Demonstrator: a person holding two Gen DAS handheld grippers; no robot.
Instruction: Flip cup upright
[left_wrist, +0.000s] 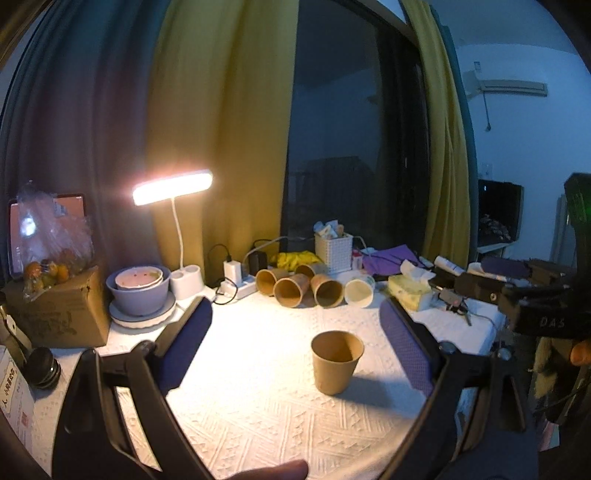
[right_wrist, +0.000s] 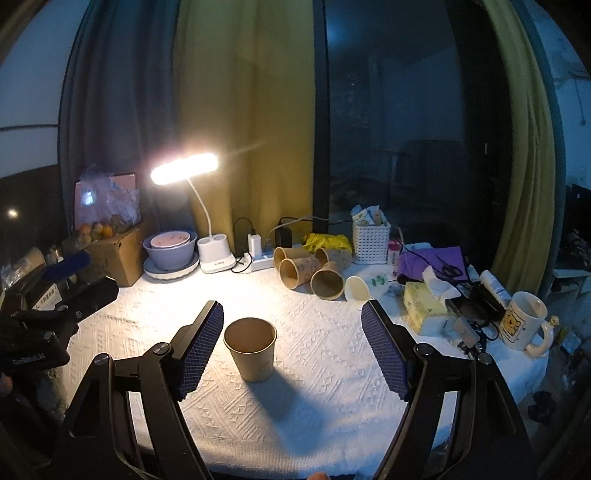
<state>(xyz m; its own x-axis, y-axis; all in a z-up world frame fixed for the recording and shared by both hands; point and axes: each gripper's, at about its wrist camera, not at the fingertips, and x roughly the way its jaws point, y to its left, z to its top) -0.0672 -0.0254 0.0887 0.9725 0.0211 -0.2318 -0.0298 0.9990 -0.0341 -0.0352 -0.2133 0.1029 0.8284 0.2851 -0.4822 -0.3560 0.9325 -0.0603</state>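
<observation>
1. Your left gripper (left_wrist: 295, 332) is spread wide and holds nothing. The brown paper cup (left_wrist: 337, 361) stands upright, mouth up, on the white textured cloth (left_wrist: 258, 406), between the two fingers but nearer the right-hand pad (left_wrist: 406, 347), touching neither.

2. Your right gripper (right_wrist: 293, 343) is likewise released and empty. Seen from there, the cup (right_wrist: 252, 347) stands just beside the left-hand pad (right_wrist: 201, 347), with bare cloth (right_wrist: 321, 387) between it and the other pad.

3. Ahead of both grippers, a cluster of tipped paper cups (right_wrist: 306, 271) lies on its sides with a pale cup (right_wrist: 360, 290) at its right end, well apart from the upright one.

4. Further back, along the curtain, stand a white lattice basket (right_wrist: 371, 242), a power strip (right_wrist: 258, 263), a lit desk lamp (right_wrist: 184, 168) and stacked bowls (right_wrist: 170, 249).

5. To the right of your right gripper, a tissue box (right_wrist: 423, 306) and a bear mug (right_wrist: 522, 321) crowd the cloth's right edge.

6. To the left of your left gripper, a cardboard box (left_wrist: 55, 310) sits by the cloth's left edge.

7. The cloth's near edge runs just under your right gripper.
</observation>
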